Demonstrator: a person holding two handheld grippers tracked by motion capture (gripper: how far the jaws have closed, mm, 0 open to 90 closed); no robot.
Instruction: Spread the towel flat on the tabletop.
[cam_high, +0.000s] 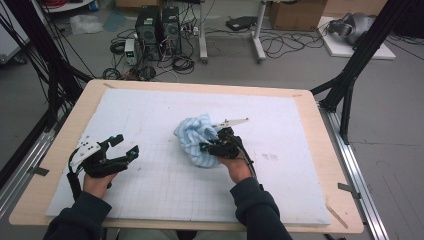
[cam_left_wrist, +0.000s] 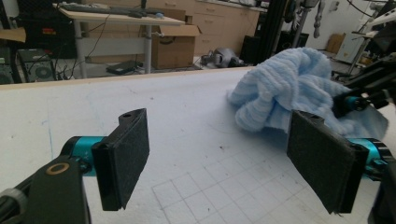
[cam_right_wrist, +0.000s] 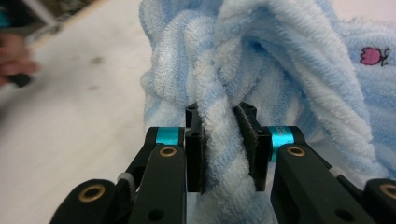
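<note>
— Where is the towel (cam_high: 198, 140) sitting right now?

— It is lying crumpled in a heap near the middle of the white foam mat (cam_high: 150, 115), a little to the right of centre. I am seeing pale blue and white stripes, and in the right gripper view a small pink flower mark (cam_right_wrist: 373, 56) on one fold.

— And your right gripper (cam_high: 212, 145)?

— I am pinching a thick twisted fold of the towel with it. The jaws are standing narrow, pressing the cloth from both sides, so it is holding the towel at the heap's near right edge.

— The left gripper (cam_high: 127, 146)?

— I am keeping it over the near left part of the mat, well apart from the towel. Its jaws are standing wide with nothing between them, and they are pointing across towards the heap.

— Is the towel lifting off the mat?

— I am not sure; the heap seems to be resting on it, but the pinched fold is hiding the underside.
</note>
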